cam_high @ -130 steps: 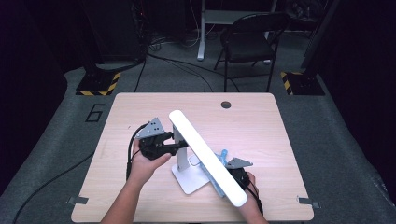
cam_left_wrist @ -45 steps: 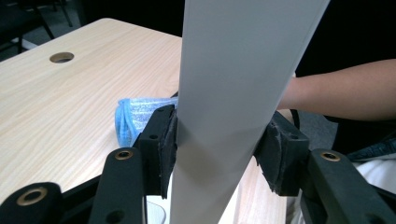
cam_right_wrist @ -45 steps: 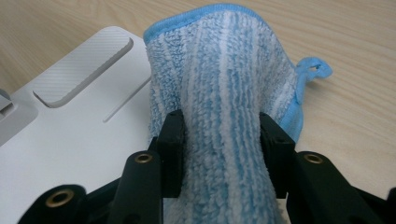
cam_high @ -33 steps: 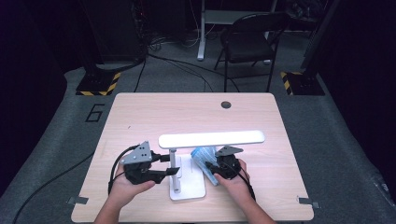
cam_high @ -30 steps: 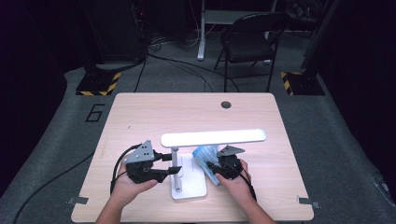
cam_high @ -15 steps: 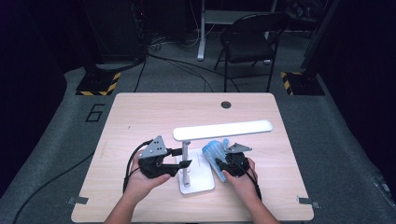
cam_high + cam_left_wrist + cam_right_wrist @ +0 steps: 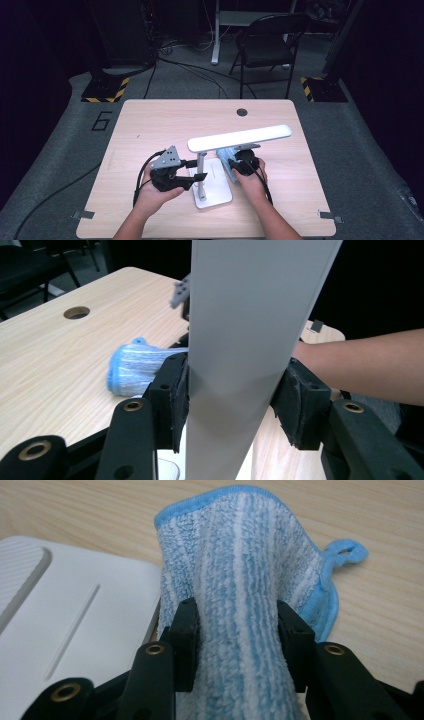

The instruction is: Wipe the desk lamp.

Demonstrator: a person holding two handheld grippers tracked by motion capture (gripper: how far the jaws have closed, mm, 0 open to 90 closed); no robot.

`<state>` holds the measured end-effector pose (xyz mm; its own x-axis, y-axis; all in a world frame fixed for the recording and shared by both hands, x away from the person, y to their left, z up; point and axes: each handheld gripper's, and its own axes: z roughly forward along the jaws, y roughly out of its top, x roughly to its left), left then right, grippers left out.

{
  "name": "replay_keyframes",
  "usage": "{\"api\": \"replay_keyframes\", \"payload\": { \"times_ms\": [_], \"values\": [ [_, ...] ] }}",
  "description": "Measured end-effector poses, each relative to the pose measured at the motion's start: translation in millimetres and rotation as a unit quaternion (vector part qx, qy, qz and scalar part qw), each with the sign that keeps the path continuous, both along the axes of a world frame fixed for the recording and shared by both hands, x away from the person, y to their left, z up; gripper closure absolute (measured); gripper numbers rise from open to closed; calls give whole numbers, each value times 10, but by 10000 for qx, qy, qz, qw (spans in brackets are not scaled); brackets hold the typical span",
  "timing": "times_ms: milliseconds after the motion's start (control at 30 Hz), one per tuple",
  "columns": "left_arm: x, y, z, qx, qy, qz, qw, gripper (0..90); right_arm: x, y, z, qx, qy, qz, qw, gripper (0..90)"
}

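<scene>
Between the left hand-held gripper's (image 7: 235, 405) jaws we pinch the lamp post (image 7: 250, 340); the right hand-held gripper (image 7: 235, 645) pinches the cloth (image 7: 245, 580), whose wiping push could tip the lamp.

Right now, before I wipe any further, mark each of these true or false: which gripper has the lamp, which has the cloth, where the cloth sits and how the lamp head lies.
1. The left gripper is clamped on the lamp's upright post. True.
2. The right gripper is open and holds nothing. False: its jaws pinch the blue striped cloth.
3. The cloth lies by the right edge of the lamp base, on the table. True.
4. The lamp head is folded down flat onto the base. False: it stands raised on the post, stretched out toward the table's right side.
5. The round hole in the table is under the cloth. False: it is near the far edge.
</scene>
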<state>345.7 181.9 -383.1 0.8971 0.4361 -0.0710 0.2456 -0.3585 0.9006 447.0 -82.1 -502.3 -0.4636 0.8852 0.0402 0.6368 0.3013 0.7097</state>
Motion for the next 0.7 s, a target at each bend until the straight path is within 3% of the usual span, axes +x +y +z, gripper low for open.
{"api": "replay_keyframes", "payload": {
  "times_ms": [133,200,533,700],
  "values": [
    [-11,-2,-9,-12,-37,-16,10000,508,48,83,-24,130,102,-44,9999,585],
    [-16,-12,-15,-18,-95,-9,10000,513,43,128,-26,47,73,37,10000,578],
    [30,-65,-38,20,-361,337,9988,525,93,104,-9,169,188,116,9996,592],
    [41,-51,-44,-5,-332,296,9990,525,88,140,-20,113,168,108,9997,596]
  ]
}}
